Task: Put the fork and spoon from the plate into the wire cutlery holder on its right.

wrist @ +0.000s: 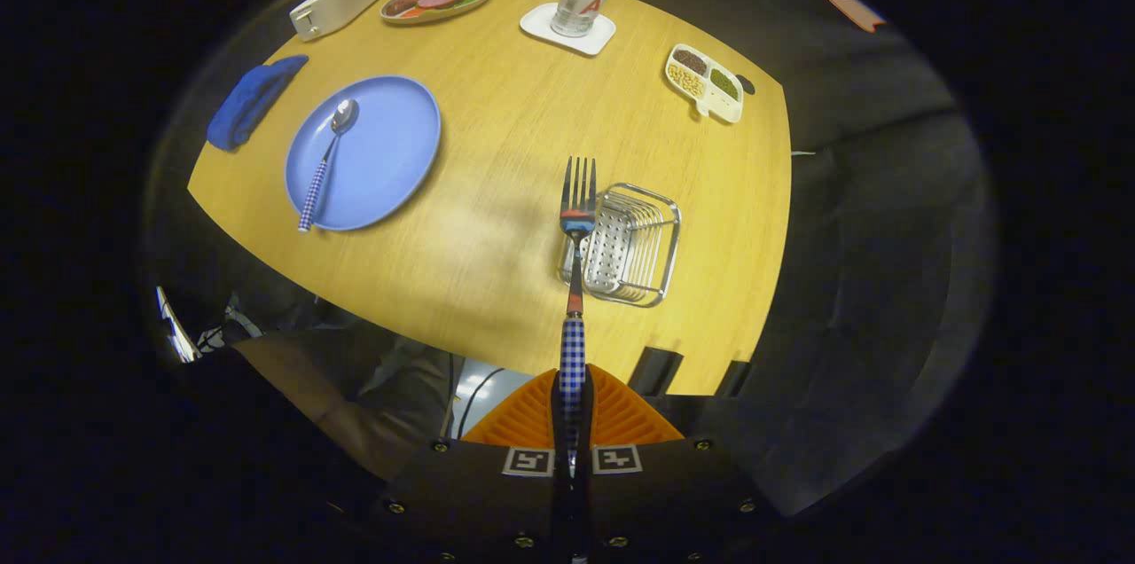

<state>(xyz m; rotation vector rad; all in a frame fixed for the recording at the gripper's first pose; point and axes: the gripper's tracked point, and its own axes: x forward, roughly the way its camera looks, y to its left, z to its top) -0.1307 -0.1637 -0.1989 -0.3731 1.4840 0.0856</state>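
Your tongs (573, 409) grip the fork (576, 218) above the holder (634, 246); the spoon (326, 158) waits on the plate (390, 147).

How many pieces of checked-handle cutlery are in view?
2: the fork, gripped by the shut claw, above the wire holder; the spoon on the blue plate.

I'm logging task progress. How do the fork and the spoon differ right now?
The fork is clamped by its handle in the claw, held above the wire cutlery holder; the spoon lies flat on the blue plate. The fork ends in tines, the spoon in a bowl. Both have checked handles.
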